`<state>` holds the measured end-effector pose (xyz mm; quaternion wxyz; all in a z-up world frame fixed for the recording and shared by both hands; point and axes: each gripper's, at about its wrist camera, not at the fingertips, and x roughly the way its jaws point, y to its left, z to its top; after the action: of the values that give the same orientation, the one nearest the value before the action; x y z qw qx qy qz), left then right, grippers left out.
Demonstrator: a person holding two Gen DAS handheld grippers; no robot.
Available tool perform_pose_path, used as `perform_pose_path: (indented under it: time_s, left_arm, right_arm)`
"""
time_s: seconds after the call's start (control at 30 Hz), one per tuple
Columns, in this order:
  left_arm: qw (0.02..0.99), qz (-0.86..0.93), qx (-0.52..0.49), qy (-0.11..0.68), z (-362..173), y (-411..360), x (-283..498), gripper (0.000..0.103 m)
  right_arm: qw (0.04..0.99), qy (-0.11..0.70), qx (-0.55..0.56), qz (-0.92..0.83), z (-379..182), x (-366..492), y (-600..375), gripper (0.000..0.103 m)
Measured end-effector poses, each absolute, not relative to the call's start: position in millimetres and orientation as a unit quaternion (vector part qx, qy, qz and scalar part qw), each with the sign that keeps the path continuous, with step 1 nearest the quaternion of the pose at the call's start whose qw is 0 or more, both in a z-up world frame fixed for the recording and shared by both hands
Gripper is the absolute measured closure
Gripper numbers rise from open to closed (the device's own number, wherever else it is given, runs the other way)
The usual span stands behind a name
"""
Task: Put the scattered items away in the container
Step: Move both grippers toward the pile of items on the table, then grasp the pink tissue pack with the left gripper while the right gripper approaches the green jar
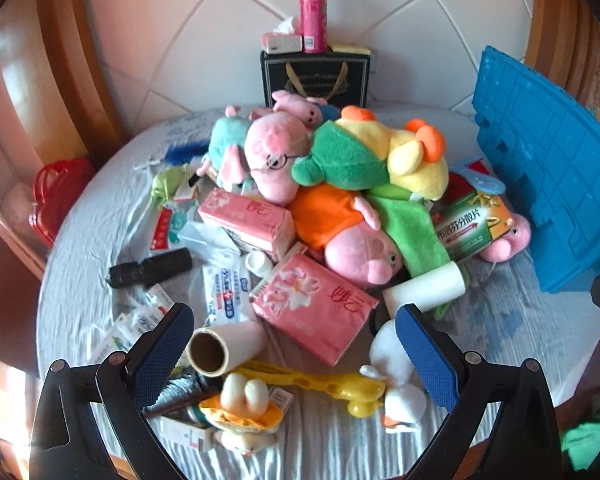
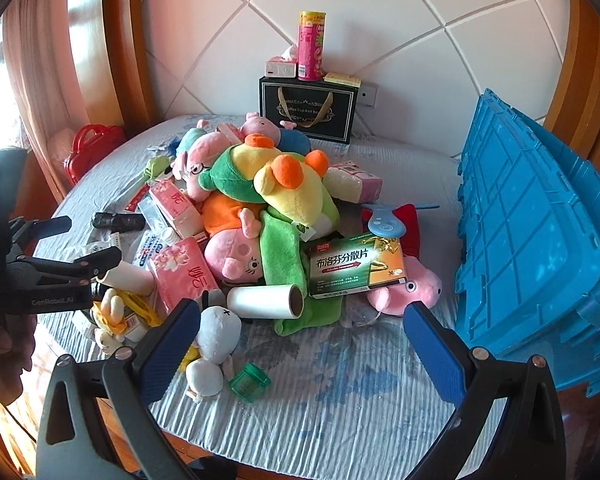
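Left gripper [image 1: 294, 354] and right gripper [image 2: 302, 338] gape empty; black bag [image 2: 308, 110] reads "Coffee Cup".

Left gripper [image 1: 294, 344]: two black plastic arms, angular with triangular cut-outs, each ending in a flat blue textured pad [image 1: 164, 354]. Round silver screws on top of each arm near the pivots. Right gripper [image 2: 300, 346]: same build, black arms, blue dimpled pads [image 2: 434, 354], silver screw heads. In the right wrist view the left gripper's body shows side-on at far left: black housing, white "GenRobot.AI" lettering [image 2: 52, 301], small silver screws along the finger links.
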<state>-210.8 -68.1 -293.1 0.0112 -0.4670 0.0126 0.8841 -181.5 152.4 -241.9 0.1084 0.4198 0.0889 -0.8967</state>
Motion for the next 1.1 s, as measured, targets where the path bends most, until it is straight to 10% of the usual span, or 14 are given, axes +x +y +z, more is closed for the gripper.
perform_pose_path:
  time_s: [0.47, 1.1]
  left_arm:
    - [-0.017, 0.811, -0.583, -0.055, -403, -59, -279, 0.001]
    - [-0.09, 0.801, -0.592, -0.017, -416, -27, -295, 0.0]
  right_arm:
    - [0.078, 0.102, 0.469, -0.874, -290, -206, 156, 0.0]
    - [0.091, 0.094, 0.493, -0.86, -360, -264, 200, 0.0]
